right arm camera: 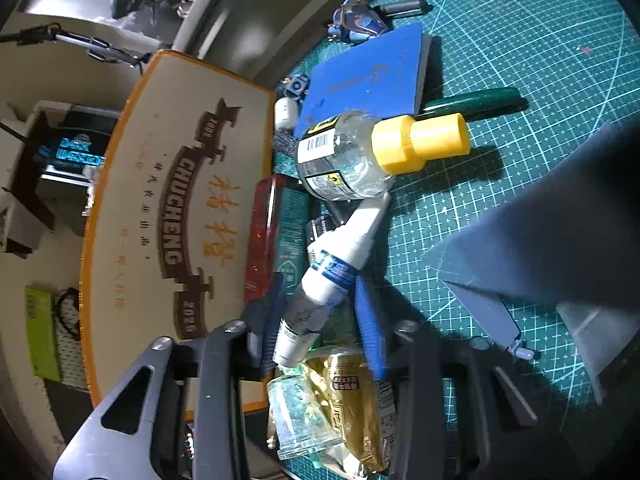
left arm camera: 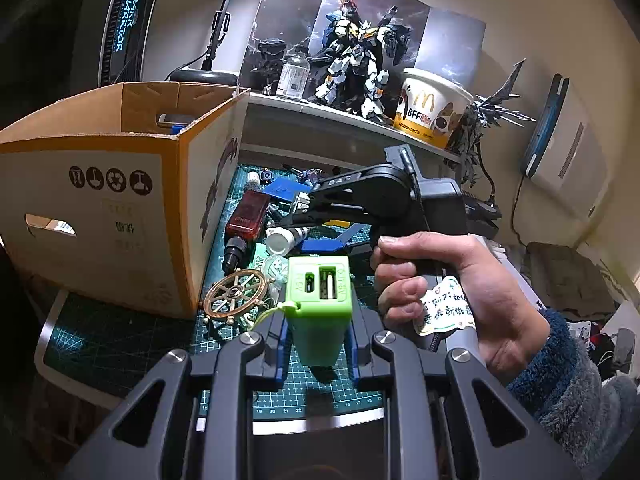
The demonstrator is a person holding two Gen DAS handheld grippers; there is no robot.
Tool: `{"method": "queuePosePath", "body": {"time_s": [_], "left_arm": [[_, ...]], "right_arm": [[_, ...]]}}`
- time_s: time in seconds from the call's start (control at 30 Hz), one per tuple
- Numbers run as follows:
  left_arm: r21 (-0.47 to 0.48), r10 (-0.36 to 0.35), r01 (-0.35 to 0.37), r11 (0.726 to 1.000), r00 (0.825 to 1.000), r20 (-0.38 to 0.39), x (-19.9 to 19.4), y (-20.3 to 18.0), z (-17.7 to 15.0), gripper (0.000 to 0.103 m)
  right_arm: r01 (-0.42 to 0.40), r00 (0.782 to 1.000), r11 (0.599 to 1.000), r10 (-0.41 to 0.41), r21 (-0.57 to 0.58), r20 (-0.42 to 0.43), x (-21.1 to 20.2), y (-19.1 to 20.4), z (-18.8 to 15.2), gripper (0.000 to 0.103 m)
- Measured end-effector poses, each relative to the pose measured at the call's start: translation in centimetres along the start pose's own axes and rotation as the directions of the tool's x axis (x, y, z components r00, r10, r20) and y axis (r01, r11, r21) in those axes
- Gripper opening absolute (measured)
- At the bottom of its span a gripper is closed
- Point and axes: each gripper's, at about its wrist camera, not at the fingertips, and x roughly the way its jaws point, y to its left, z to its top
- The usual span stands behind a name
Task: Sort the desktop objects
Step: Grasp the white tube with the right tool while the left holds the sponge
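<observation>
Crowding box wall (right arm camera: pixel 176 208): left fingers (left arm camera: pixel 318 344) grip green charger (left arm camera: pixel 320 304); right fingers (right arm camera: pixel 320 320) pinch white tube (right arm camera: pixel 324 280).

Matt lime-green plastic block with two ports (left arm camera: pixel 320 304). Corrugated brown cardboard box, printed paper face (left arm camera: pixel 92 216). Green rubbery cutting mat, matt, gridded (right arm camera: pixel 520 60). Clear glossy bottle, yellow plastic cap (right arm camera: pixel 376 152). Smooth white plastic tube, blue band (right arm camera: pixel 328 272). Bronze-look ship's wheel (left arm camera: pixel 236 292). Fuzzy blue-grey fleece sleeve (left arm camera: pixel 572 376).

Hobby desk: robot models (left arm camera: pixel 356 60), cutting mat (left arm camera: pixel 320 392)
</observation>
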Motion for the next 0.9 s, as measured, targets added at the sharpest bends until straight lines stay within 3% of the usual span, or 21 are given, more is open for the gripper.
{"method": "queuePosePath", "body": {"time_s": [0.07,0.13,0.23,0.3,0.37,0.43,0.53,0.63,0.77,0.9], "left_arm": [[-0.005,0.003,-0.003,1.000,1.000,-0.002,0.0,0.1,0.0,0.022],[-0.012,0.008,-0.008,1.000,1.000,-0.008,0.1,0.2,-0.1,0.022],[-0.014,0.013,-0.013,1.000,1.000,-0.014,0.2,0.2,-0.1,0.022],[-0.017,0.009,-0.009,1.000,1.000,-0.017,0.3,0.2,-0.2,0.022],[-0.018,0.006,-0.006,1.000,1.000,-0.022,0.4,0.1,-0.2,0.022],[-0.013,0.009,-0.010,1.000,1.000,-0.020,0.3,-0.1,-0.3,0.022],[-0.006,0.010,-0.010,1.000,1.000,-0.020,0.3,-0.3,-0.2,0.022],[-0.003,0.007,-0.007,1.000,1.000,-0.018,0.3,-0.4,-0.1,0.022],[-0.010,0.004,-0.004,1.000,0.999,-0.032,0.7,-0.3,-0.2,0.022],[-0.028,0.002,-0.003,1.000,0.999,-0.044,0.8,-0.2,-0.1,0.022]], "right_arm": [[-0.006,1.000,1.000,0.007,-0.029,0.012,-0.4,-0.1,-0.1,0.029],[0.010,0.999,0.993,-0.006,-0.119,0.033,-1.2,0.8,-0.3,0.007],[0.065,0.997,0.962,-0.053,-0.266,0.051,-2.8,2.3,-1.0,0.004],[0.074,0.997,0.959,-0.062,-0.274,0.051,-3.7,2.3,-0.8,0.006],[0.069,0.997,0.972,-0.061,-0.225,0.041,-4.1,1.5,-0.2,0.015],[0.021,1.000,0.991,-0.020,-0.131,0.007,-3.8,0.3,0.4,0.041],[0.002,0.998,0.999,-0.005,-0.039,-0.066,-2.3,-0.8,0.7,0.061],[0.005,0.997,1.000,-0.005,-0.005,-0.076,-1.4,-0.7,0.7,0.062],[-0.039,0.993,0.999,0.042,0.029,-0.112,0.6,-0.1,0.9,0.058],[-0.050,0.992,0.998,0.053,0.027,-0.118,1.8,-0.1,1.0,0.034]]}}
